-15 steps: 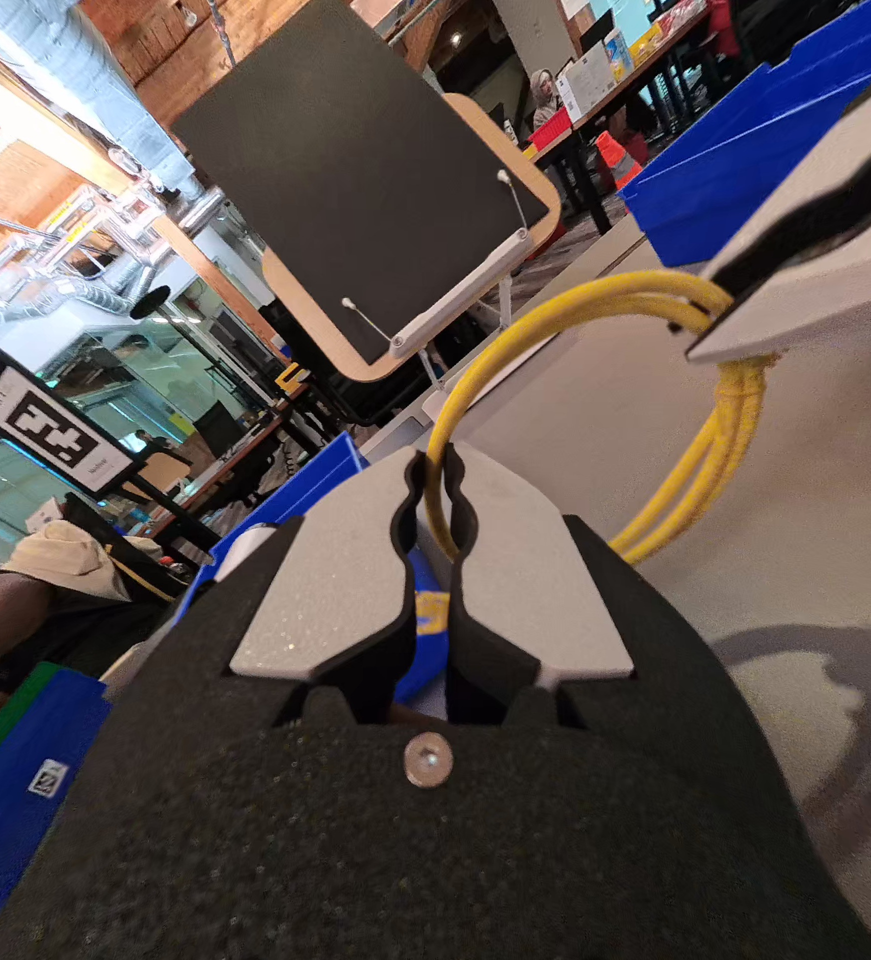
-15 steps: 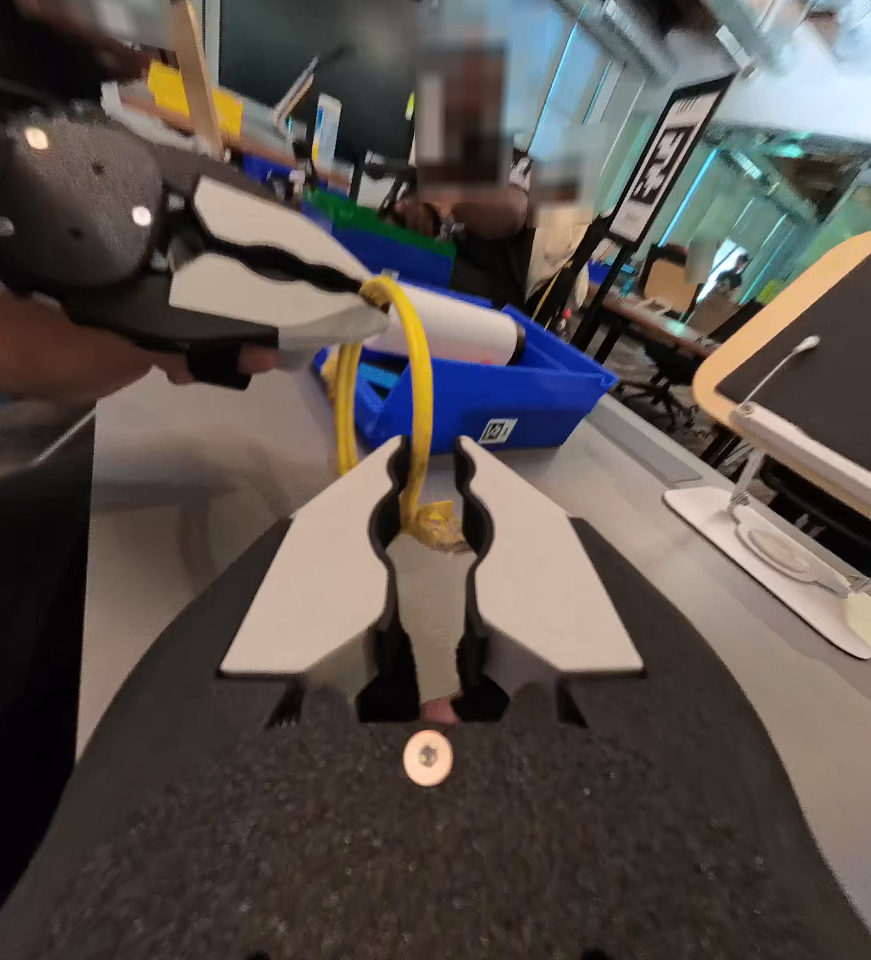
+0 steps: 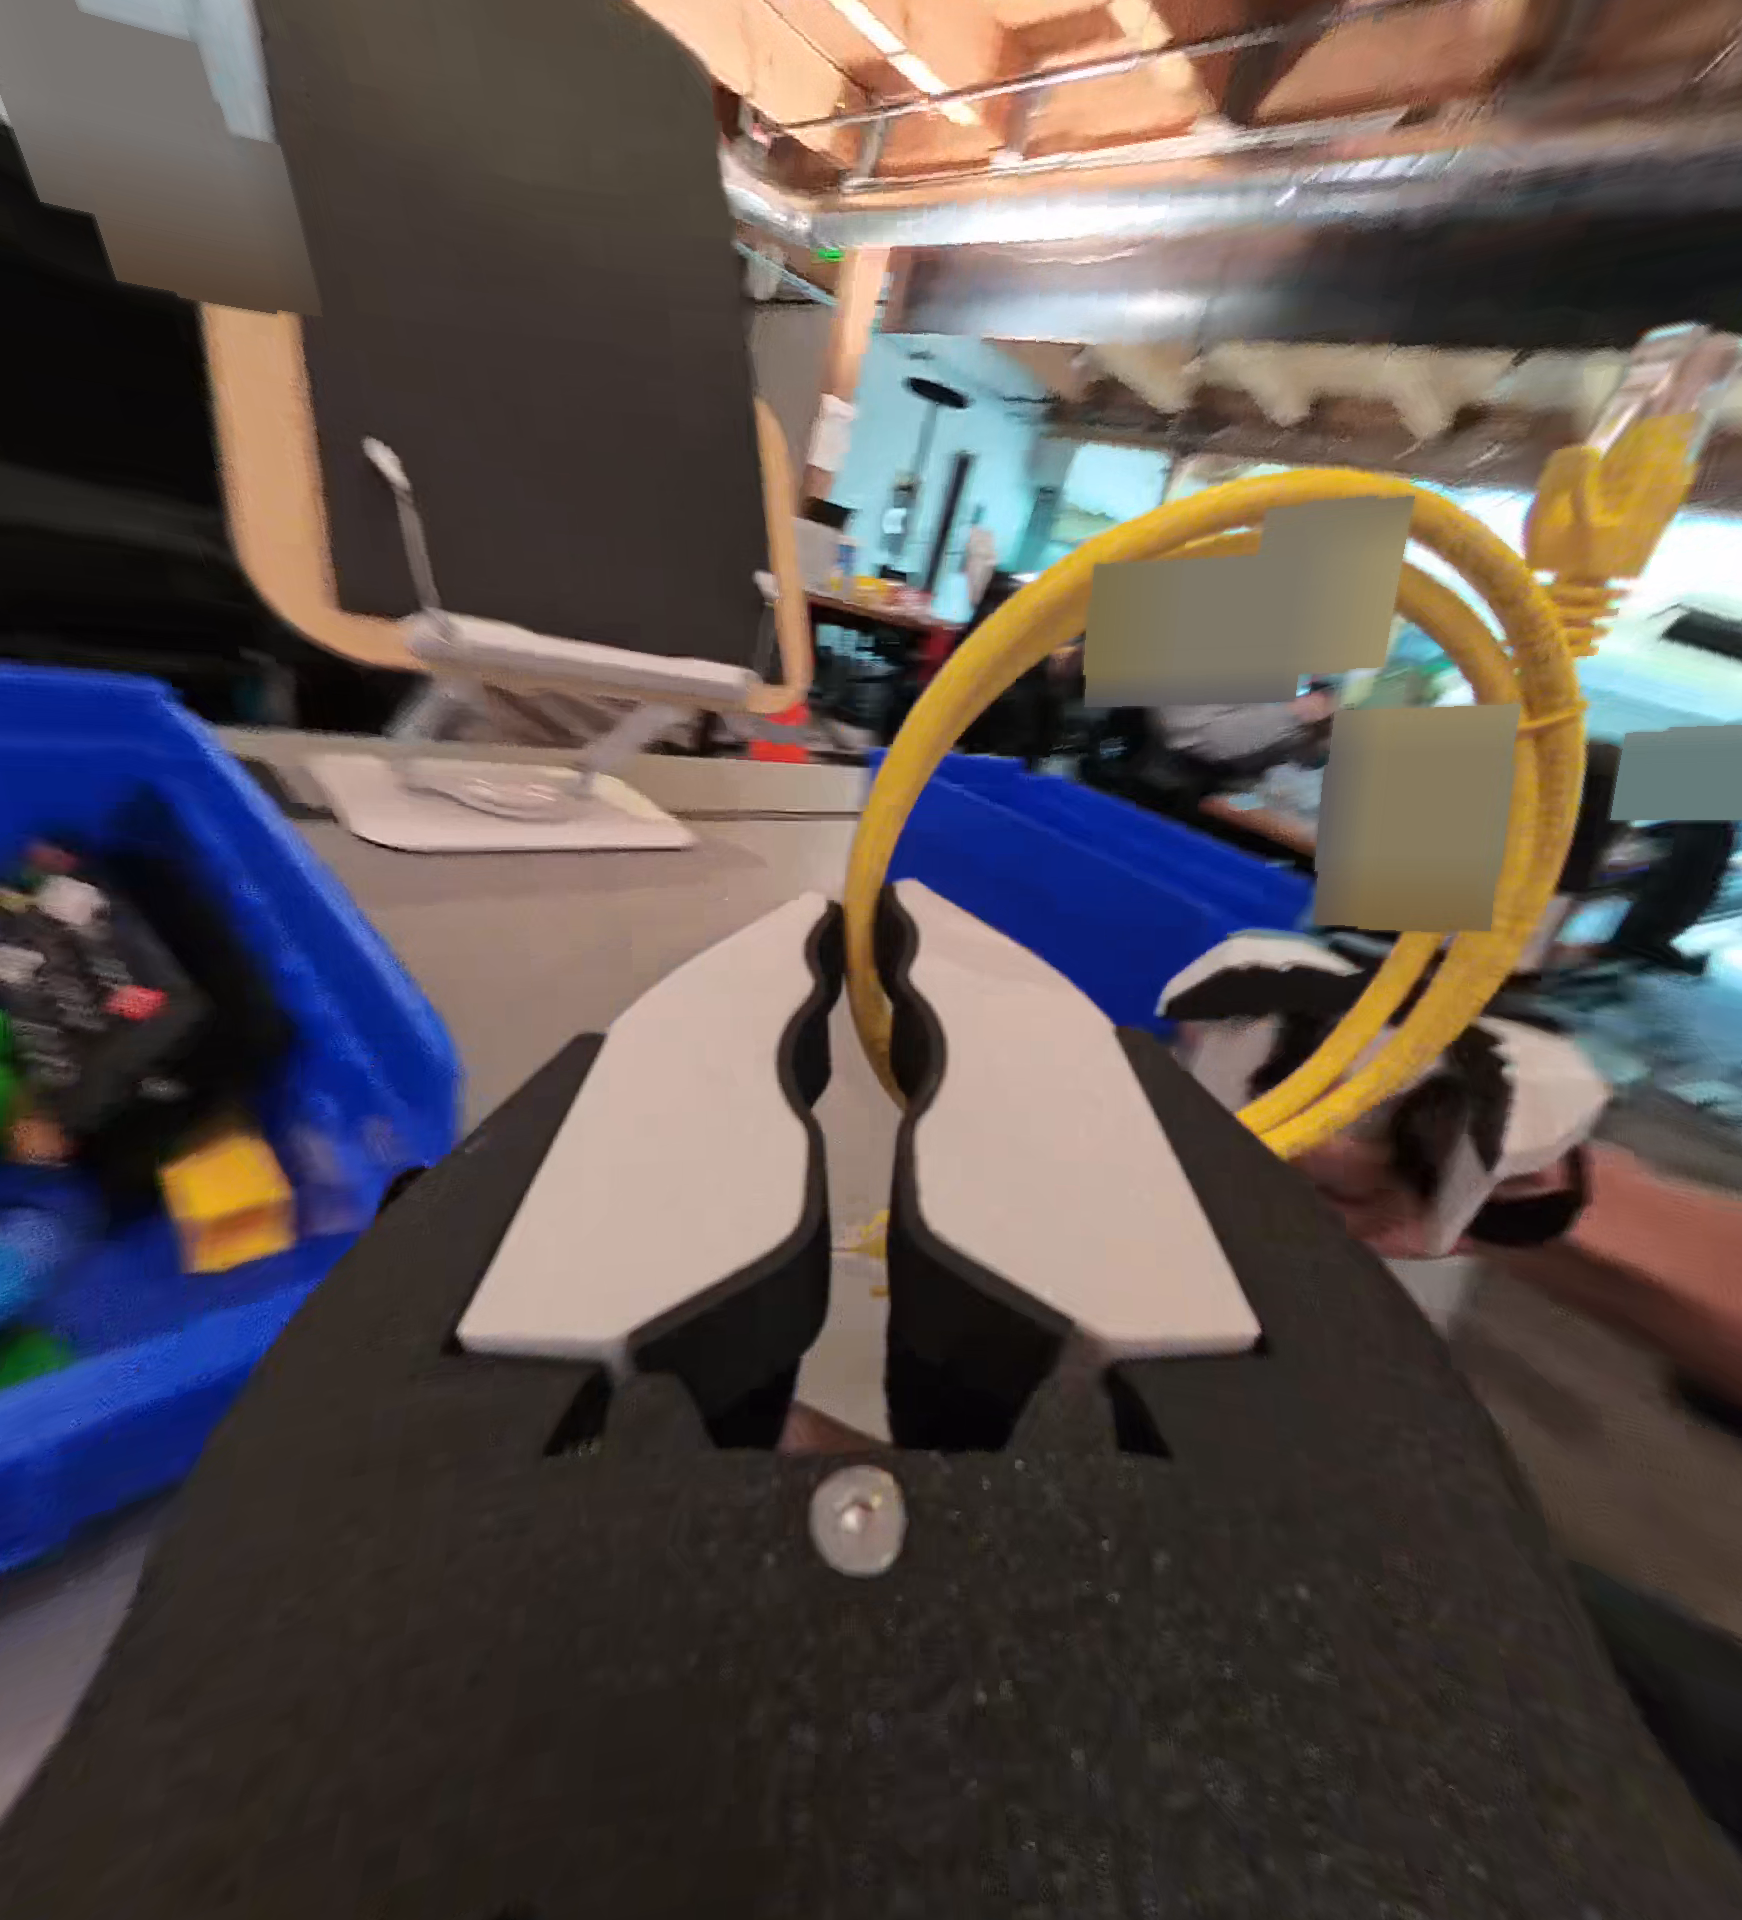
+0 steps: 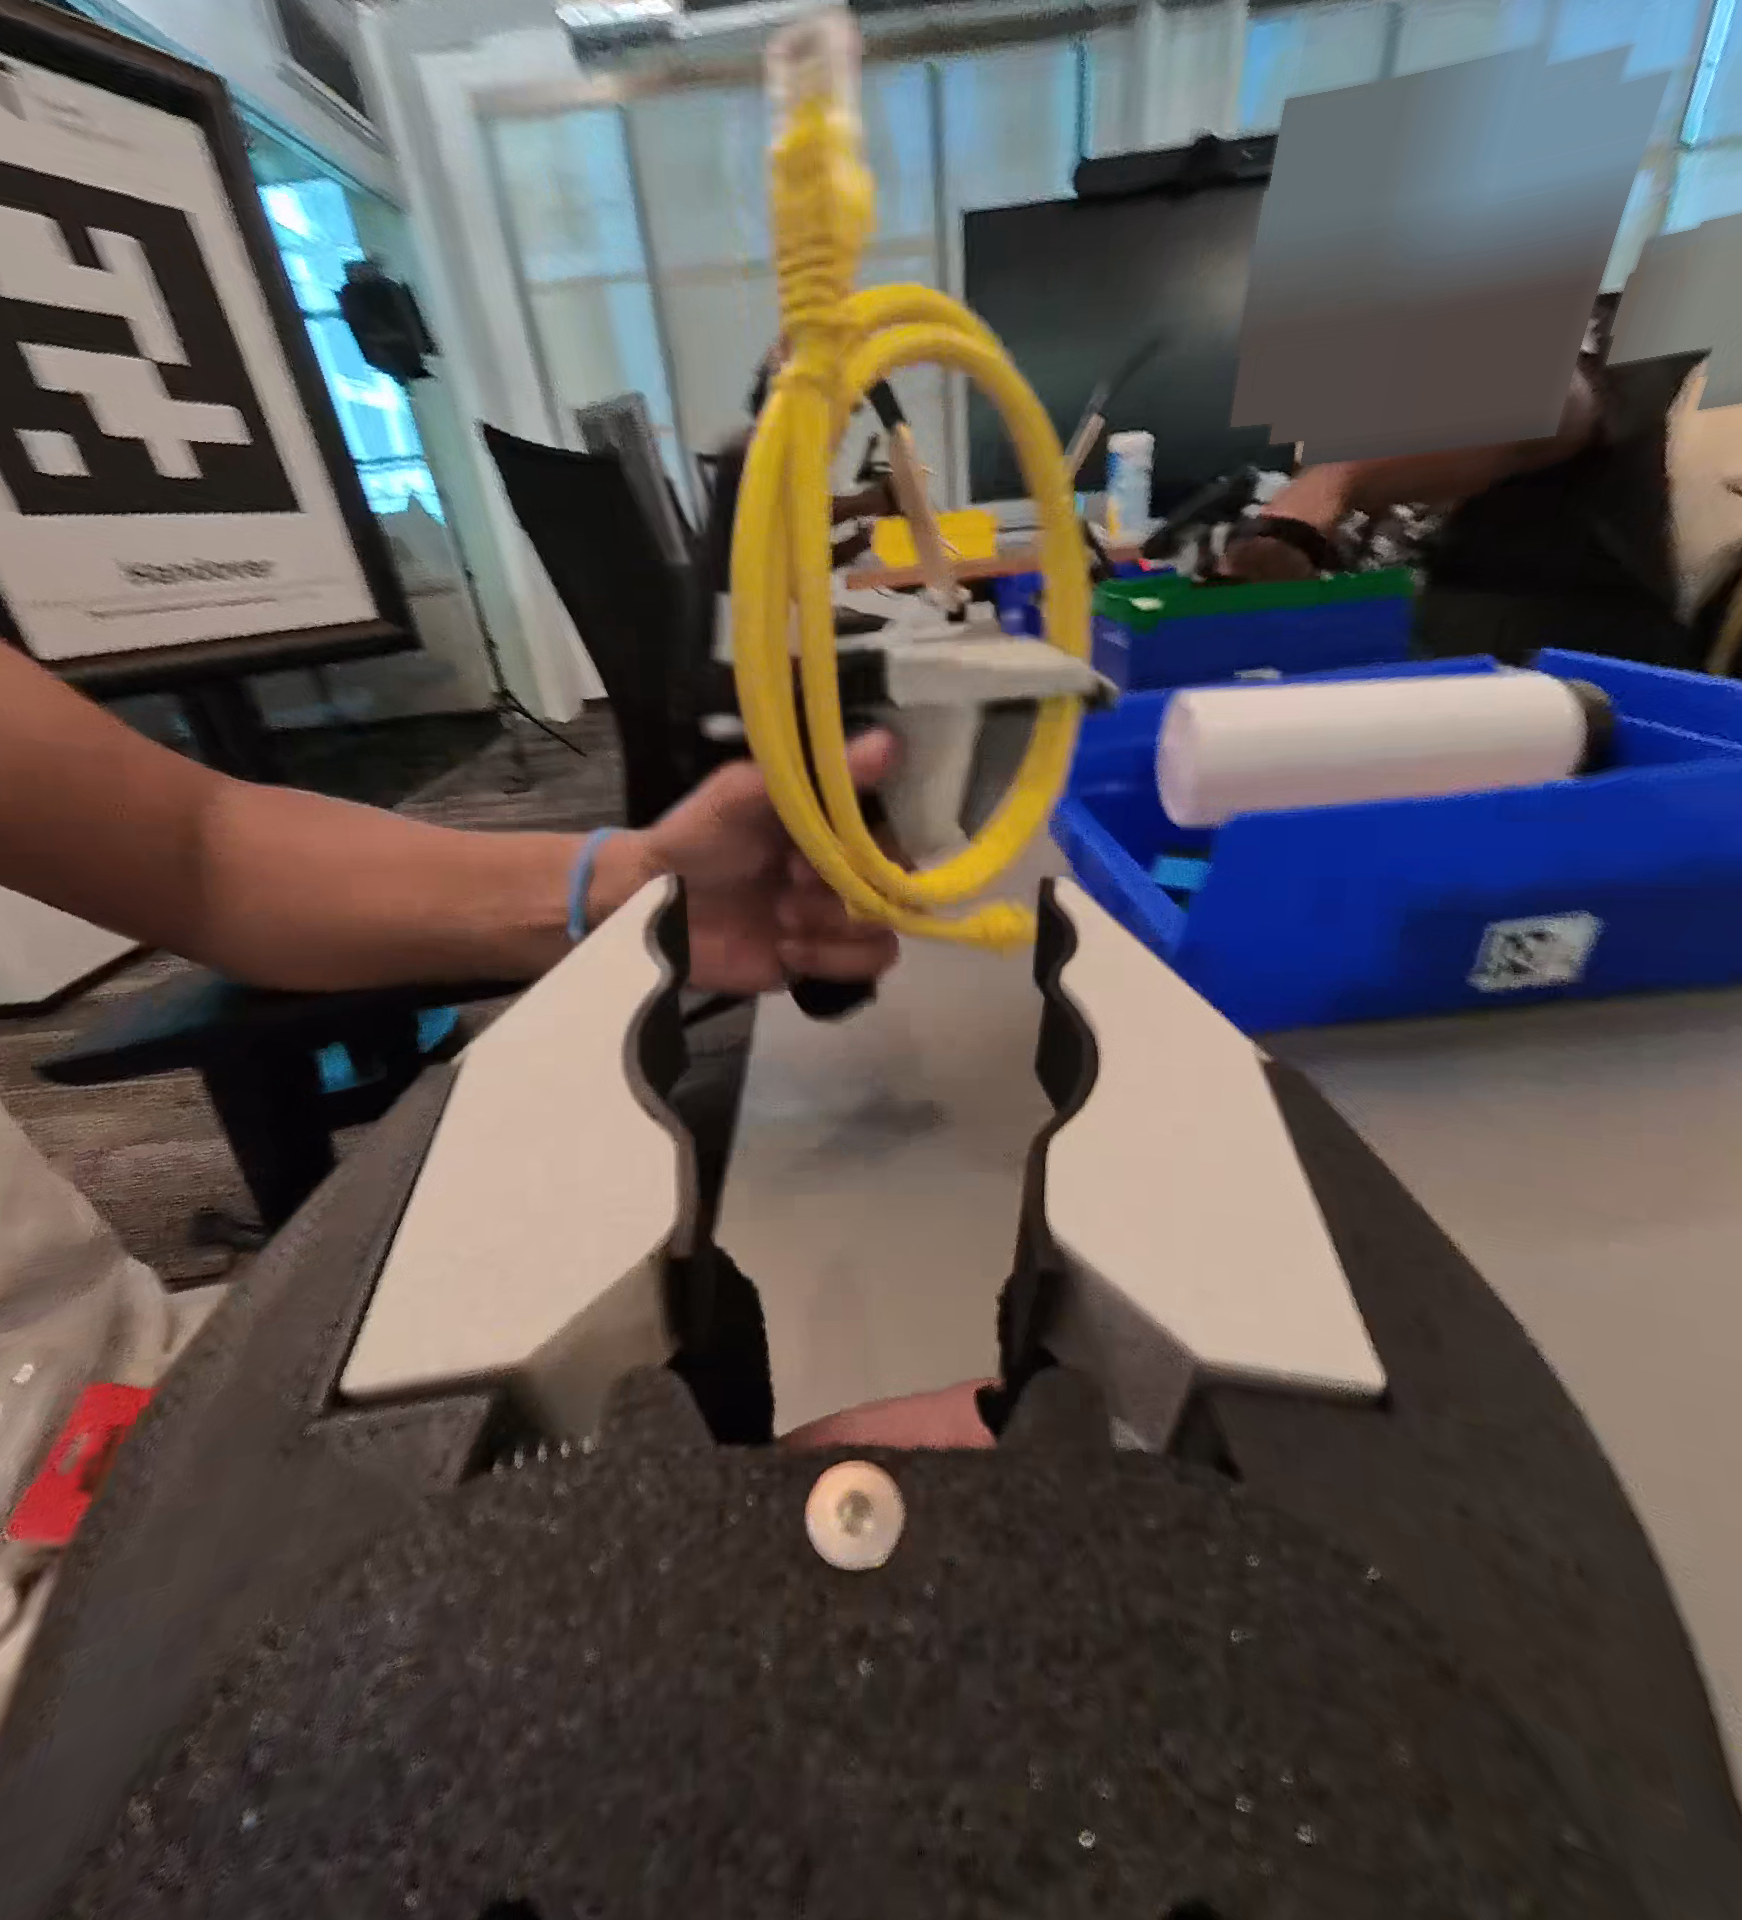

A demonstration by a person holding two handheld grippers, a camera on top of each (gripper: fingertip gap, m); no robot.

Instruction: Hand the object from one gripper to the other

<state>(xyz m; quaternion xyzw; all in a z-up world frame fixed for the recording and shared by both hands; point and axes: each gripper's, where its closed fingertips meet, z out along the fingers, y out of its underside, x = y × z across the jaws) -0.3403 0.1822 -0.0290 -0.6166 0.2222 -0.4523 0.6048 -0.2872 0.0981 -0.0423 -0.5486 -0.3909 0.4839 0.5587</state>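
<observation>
A coiled yellow network cable (image 3: 1542,727) stands upright in the air, one plug pointing up. My left gripper (image 3: 859,904) is shut on the coil's near strand. In the right wrist view the cable (image 4: 784,623) hangs from the left gripper (image 4: 992,665), held by a person's hand (image 4: 763,862). My right gripper (image 4: 856,894) is open and empty, its fingertips just below and either side of the coil's lowest loop, not touching it. The right gripper also shows in the left wrist view (image 3: 1366,1039), behind the coil's lower right part.
A blue bin (image 3: 254,831) of mixed items sits at the left, another blue bin (image 4: 1469,894) holds a white cylinder (image 4: 1366,748). A dark board on a white stand (image 3: 514,416) is at the table's back. A marker sign (image 4: 119,332) stands left. Grey table (image 4: 1469,1195).
My right gripper has opened, let go of the cable and drawn back. My left gripper keeps its hold and has swung round, with the coil now standing upright.
</observation>
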